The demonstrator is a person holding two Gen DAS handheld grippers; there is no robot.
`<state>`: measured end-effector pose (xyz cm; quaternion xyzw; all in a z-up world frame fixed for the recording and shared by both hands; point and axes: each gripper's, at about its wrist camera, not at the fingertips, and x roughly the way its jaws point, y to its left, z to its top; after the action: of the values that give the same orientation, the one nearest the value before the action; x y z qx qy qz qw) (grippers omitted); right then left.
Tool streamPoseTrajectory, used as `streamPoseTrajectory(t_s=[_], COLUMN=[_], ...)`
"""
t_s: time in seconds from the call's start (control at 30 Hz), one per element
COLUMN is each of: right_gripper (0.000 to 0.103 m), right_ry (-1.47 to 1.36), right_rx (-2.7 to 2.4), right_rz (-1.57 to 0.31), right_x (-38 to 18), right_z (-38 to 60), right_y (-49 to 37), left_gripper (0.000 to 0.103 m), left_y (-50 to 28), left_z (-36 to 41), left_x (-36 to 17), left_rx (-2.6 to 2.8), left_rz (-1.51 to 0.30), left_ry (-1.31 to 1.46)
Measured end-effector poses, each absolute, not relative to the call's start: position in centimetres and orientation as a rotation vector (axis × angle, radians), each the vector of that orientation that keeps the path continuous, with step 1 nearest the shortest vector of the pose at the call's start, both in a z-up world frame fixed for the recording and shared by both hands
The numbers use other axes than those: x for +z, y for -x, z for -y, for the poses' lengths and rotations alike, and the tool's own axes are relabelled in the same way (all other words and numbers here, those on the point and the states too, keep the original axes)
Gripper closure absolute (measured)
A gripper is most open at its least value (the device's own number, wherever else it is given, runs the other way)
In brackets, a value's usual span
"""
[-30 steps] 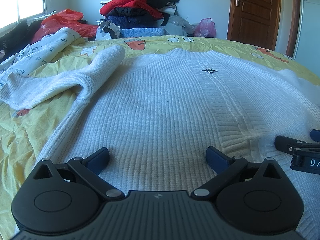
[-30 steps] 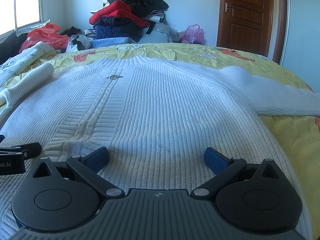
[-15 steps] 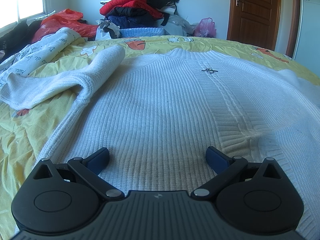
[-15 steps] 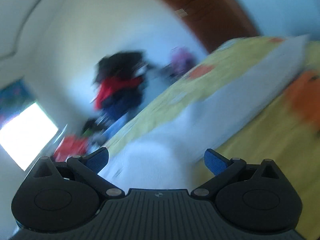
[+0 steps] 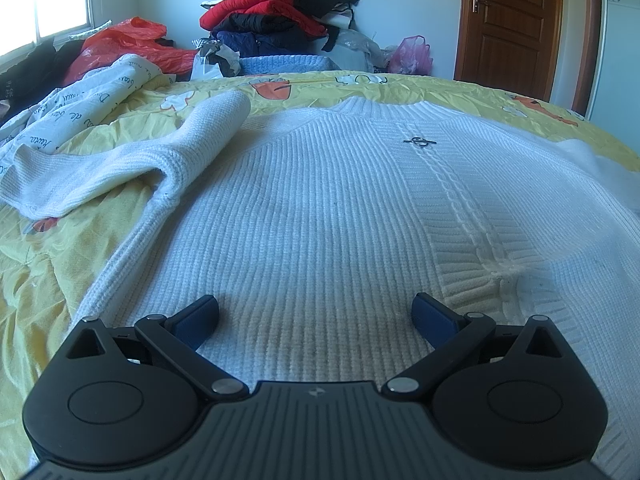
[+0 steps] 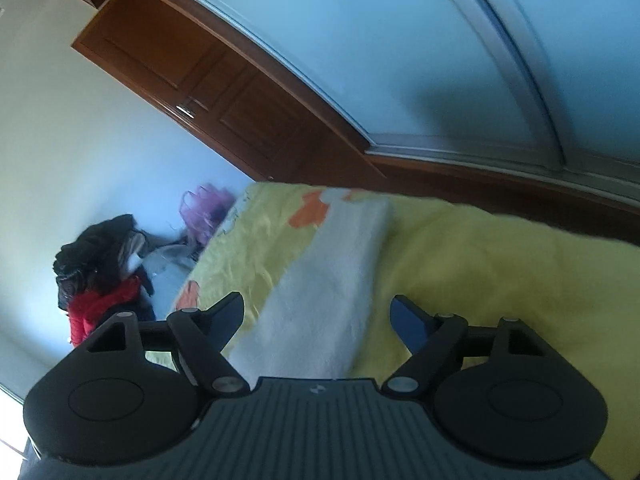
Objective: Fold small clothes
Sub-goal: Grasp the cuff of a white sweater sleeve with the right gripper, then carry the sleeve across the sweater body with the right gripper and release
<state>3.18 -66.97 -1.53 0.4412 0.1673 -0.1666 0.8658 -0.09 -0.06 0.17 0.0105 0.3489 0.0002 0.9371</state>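
Observation:
A white ribbed knit sweater point(image 5: 340, 208) lies flat, front up, on a yellow bedspread point(image 5: 52, 264). Its left sleeve point(image 5: 132, 160) lies folded over to the left. My left gripper point(image 5: 316, 316) is open and empty, low over the sweater's hem. In the right wrist view the camera is rolled sideways; the sweater's right sleeve point(image 6: 332, 280) stretches out on the bedspread point(image 6: 480, 264). My right gripper point(image 6: 318, 316) is open and empty, its fingers astride the sleeve from above.
A pile of dark and red clothes point(image 5: 280, 12) stands behind the bed, with a red plastic bag point(image 5: 124, 40) and a printed white cloth point(image 5: 80, 108) at the left. A brown door point(image 5: 508, 24) is at the back right. A wardrobe point(image 6: 400, 60) runs along the bed.
My right gripper has left the sweater's hem, swung to the right and rolled sideways over the right sleeve. It has gone from the left wrist view. The left gripper has not moved.

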Motion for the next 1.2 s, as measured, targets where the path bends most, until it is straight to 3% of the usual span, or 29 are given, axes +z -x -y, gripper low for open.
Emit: streamPoseTrajectory(t_s=[0.13,0.2,0.23,0.27,0.43,0.67,1.0,1.1,1.2], right_gripper=[0.046,0.066,0.082,0.085,0.086,0.088,0.087,0.078,0.056], right_ry=[-0.840,-0.817,-0.810,-0.808,-0.793,-0.593,-0.437,-0.431,-0.460], right_rx=[-0.391,-0.400,-0.413,-0.419,-0.323,0.150,0.500,0.487,0.488], right_rz=[-0.360,-0.349,-0.358,-0.367,-0.266,-0.260,-0.584,-0.664,-0.587], right_x=[-2.1,-2.5,-2.0,-2.0,1.5,7.9,0.9,0.1,1.7], right_z=[66.6,66.5,66.6,66.8,63.6,45.6,21.6,20.7,23.1], right_y=[-5.0,-5.0,-5.0,-5.0,-3.5,-2.6,-5.7,-5.4,-2.2], left_gripper=[0.000,0.000,0.000,0.000,0.000,0.000,0.000,0.000,0.000], left_y=[0.1,0.1,0.2,0.1,0.2,0.1,0.1,0.1,0.2], left_z=[0.1,0.0,0.0,0.0,0.0,0.0,0.0,-0.1,-0.1], left_x=[0.2,0.2,0.2,0.2,0.2,0.3,0.4,0.4,0.4], left_rx=[0.000,-0.001,-0.001,-0.001,-0.002,-0.002,-0.004,-0.009,-0.008], left_rz=[-0.713,-0.713,-0.713,-0.713,-0.712,-0.712,-0.712,-0.712,-0.713], left_ry=[-0.021,-0.020,-0.020,-0.020,-0.017,-0.017,-0.013,-0.006,-0.007])
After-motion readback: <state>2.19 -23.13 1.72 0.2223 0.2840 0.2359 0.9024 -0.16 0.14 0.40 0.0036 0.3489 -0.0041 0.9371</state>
